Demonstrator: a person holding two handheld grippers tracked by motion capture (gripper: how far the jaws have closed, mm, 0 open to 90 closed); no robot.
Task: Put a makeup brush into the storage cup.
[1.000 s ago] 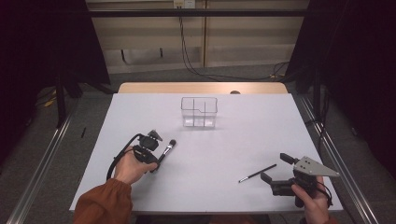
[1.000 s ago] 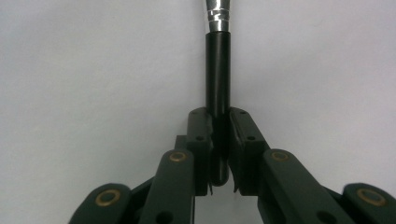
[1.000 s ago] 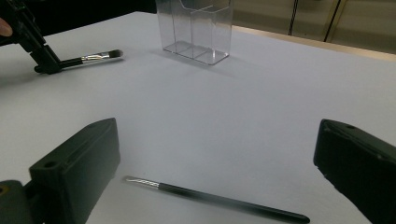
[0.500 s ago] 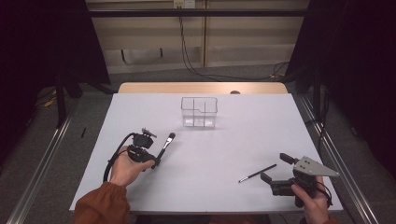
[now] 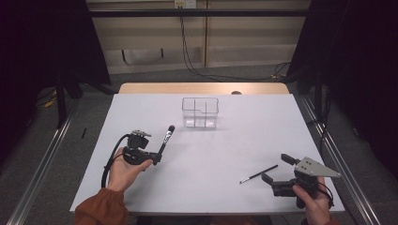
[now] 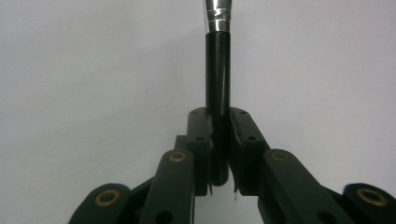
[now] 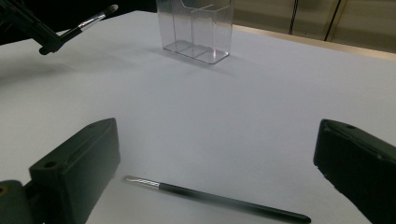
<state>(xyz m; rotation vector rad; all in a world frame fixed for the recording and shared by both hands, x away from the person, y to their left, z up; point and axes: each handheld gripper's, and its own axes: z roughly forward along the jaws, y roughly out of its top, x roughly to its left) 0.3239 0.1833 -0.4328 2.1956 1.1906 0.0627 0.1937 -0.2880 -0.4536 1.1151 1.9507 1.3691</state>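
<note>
white table (image 5: 206,159), dark curtained room

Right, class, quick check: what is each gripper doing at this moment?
Left gripper: shut on the makeup brush, held by its black handle.
Right gripper: open, holding nothing; a thin brush lies on the table between its jaws.

Looks like a lab / recording setup, not a home. White table (image 5: 202,187) mid-frame, ringed w/ black curtains (image 5: 356,70) left & right. Metal rails (image 5: 42,173) run along floor at both lower edges. Cables (image 5: 187,47) hang down bare back wall, upper centre; grey carpet floor. Nothing domestic-looking on the table: clear plastic organiser (image 5: 200,112), staged.
</note>
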